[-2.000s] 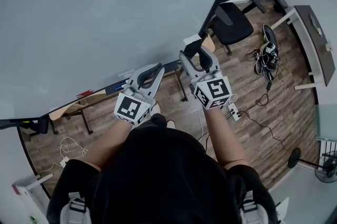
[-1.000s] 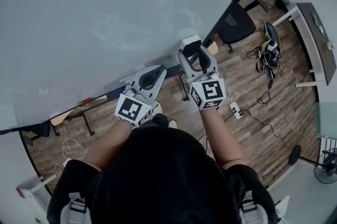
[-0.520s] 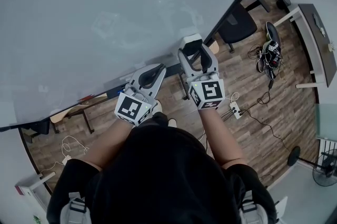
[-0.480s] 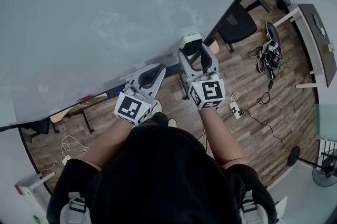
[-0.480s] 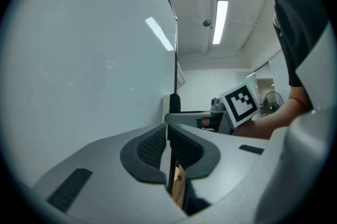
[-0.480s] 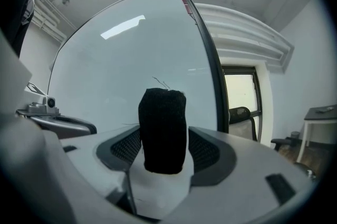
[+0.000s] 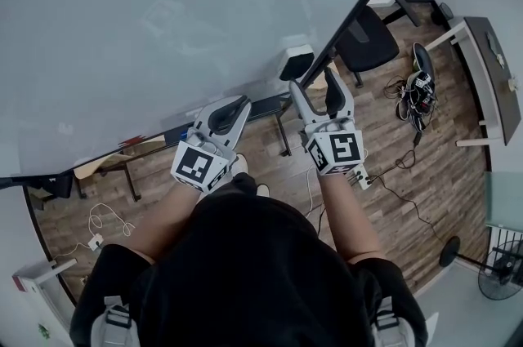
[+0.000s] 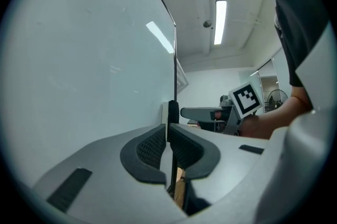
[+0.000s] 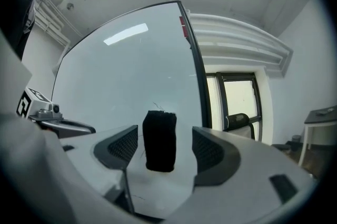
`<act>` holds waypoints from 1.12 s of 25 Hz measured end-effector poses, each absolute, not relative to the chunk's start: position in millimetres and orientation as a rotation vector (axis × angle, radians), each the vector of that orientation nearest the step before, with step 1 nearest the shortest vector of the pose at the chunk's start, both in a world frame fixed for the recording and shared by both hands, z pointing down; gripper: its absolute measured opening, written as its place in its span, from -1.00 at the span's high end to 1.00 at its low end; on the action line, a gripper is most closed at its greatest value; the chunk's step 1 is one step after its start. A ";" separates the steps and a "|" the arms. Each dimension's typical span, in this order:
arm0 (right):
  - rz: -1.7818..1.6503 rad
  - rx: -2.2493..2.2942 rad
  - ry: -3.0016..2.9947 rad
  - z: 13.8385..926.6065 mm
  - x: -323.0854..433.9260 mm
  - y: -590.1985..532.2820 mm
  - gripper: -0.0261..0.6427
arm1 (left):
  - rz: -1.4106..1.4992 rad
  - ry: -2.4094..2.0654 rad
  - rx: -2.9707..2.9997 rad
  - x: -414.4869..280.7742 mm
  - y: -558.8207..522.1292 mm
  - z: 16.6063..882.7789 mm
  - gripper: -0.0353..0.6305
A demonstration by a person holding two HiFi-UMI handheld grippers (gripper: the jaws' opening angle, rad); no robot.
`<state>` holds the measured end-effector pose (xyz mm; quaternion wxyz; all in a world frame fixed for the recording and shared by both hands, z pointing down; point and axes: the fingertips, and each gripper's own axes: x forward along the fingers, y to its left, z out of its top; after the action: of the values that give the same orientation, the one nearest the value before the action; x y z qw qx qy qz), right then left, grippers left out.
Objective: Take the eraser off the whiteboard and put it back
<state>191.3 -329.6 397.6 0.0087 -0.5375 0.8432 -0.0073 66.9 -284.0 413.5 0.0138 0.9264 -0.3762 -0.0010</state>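
The eraser [image 7: 297,62] sticks to the whiteboard [image 7: 147,27] near its right edge, white from above and black [image 9: 159,141] in the right gripper view. My right gripper [image 7: 318,86] sits just short of it. Its jaws are opening and stand on either side of the eraser without touching it [image 9: 164,139]. My left gripper [image 7: 235,104] hovers further left by the board's lower edge, with its pads pressed together and nothing between them [image 8: 167,136]. In the left gripper view the eraser [image 8: 170,112] shows edge-on against the board.
The board's dark frame [image 7: 359,2] runs up to the right. A tray with markers [image 7: 163,140] runs along its bottom edge. A black office chair [image 7: 364,39], a tangle of cables [image 7: 415,88] and a desk [image 7: 486,68] stand on the wooden floor at the right.
My right gripper has let go of the eraser, widened its jaws and drawn back down-right. The eraser stays stuck on the board. The left gripper has shifted slightly and remains shut.
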 end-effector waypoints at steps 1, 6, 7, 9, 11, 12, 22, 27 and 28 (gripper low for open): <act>-0.016 -1.666 2.639 393.7 192.6 -324.8 0.00 | -0.005 -1.182 2.885 66.2 -280.3 411.3 0.84; 0.024 -1.534 2.719 380.2 184.2 -290.4 0.00 | -0.018 -1.245 2.873 59.7 -256.8 404.3 0.84; 0.031 -1.498 2.740 378.6 179.8 -281.3 0.00 | -0.021 -1.260 2.870 57.4 -250.5 403.0 0.84; 0.037 -1.426 2.784 376.4 171.5 -263.1 0.00 | -0.031 -1.289 2.862 53.7 -237.0 399.3 0.84; 0.043 -1.352 2.827 375.7 163.5 -245.3 0.01 | -0.035 -1.317 2.854 50.4 -223.6 396.5 0.84; 0.049 -1.316 2.845 375.5 159.9 -236.4 0.03 | -0.034 -1.332 2.850 48.5 -216.8 395.6 0.84; 0.064 -0.999 2.930 370.3 122.5 -160.0 0.49 | -0.001 -1.485 2.797 19.5 -147.7 388.1 0.84; 0.059 -0.910 2.954 372.1 100.4 -131.7 0.77 | 0.010 -1.519 2.776 2.1 -120.5 386.2 0.84; 0.059 -0.898 2.958 372.3 95.2 -126.6 0.80 | 0.011 -1.523 2.771 -2.7 -115.7 385.6 0.84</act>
<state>95.2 -126.6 372.3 0.0248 -0.2902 0.9564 0.0189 -2.7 -115.7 385.6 -0.0101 0.8763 -0.4817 0.0034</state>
